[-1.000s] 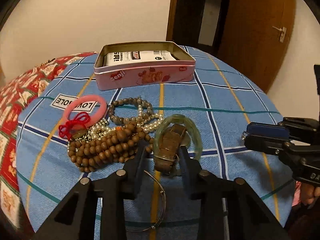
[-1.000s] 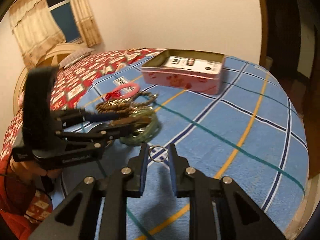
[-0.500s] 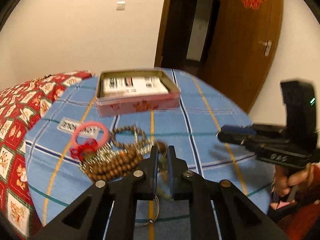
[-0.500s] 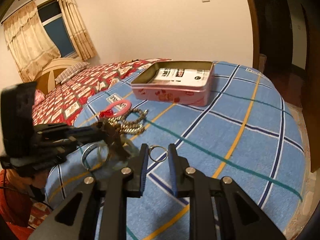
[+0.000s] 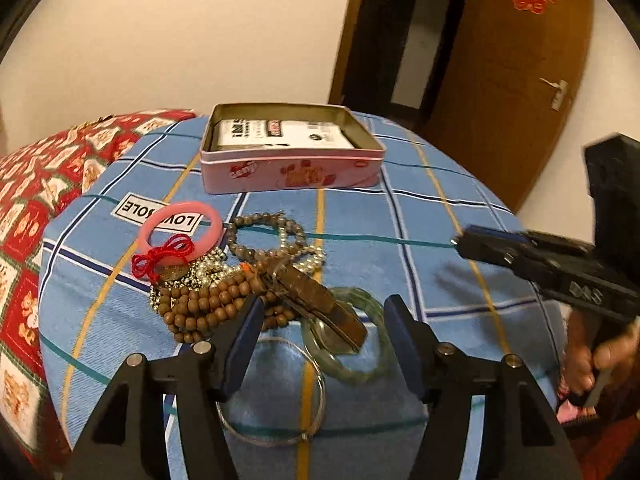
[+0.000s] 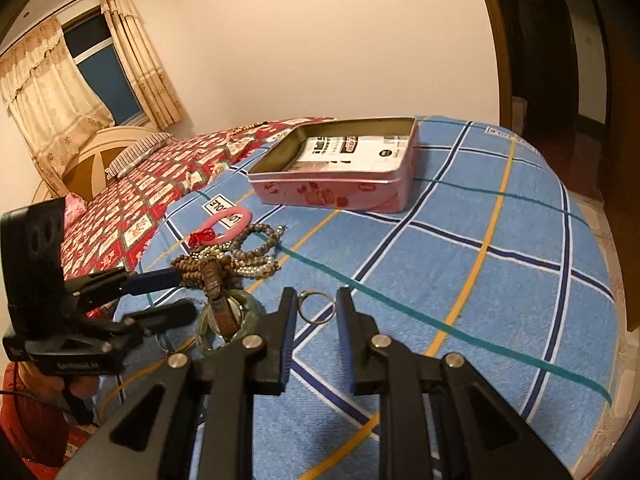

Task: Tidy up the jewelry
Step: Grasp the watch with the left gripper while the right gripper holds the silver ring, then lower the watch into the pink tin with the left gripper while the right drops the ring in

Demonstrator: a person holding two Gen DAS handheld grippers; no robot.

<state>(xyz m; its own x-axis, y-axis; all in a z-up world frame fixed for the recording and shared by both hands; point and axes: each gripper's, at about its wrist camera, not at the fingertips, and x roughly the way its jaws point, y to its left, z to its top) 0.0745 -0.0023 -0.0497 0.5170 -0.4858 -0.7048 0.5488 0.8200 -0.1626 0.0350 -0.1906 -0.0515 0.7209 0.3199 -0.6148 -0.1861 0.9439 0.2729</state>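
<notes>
My left gripper [image 5: 322, 308] hovers over the jewelry heap on the blue checked bedspread, its jaws opening wide and pressing on nothing. Below them a brown strap piece [image 5: 316, 300] lies across a green bangle [image 5: 352, 364]. Beside these are a wooden bead bracelet [image 5: 200, 304], pearl strands, a grey bead bracelet [image 5: 264, 236], a pink bangle [image 5: 180, 232] and a thin silver bangle [image 5: 276, 396]. My right gripper [image 6: 316, 294] is shut on a small metal ring [image 6: 317, 307] and hangs above the bedspread to the right of the heap. An open pink tin [image 6: 340, 188] stands behind.
A white printed packet [image 5: 280, 134] lies in the tin. A red patterned quilt [image 6: 160, 184] covers the bed to the left. The bed's rounded edge drops off at the right toward a wooden door [image 5: 520, 80]. A hand [image 5: 592, 360] holds the right gripper's handle.
The left gripper closed on the brown strap piece, lifted it, then opened. The piece now lies across the green bangle. The right gripper kept hold of the ring and drifted slightly.
</notes>
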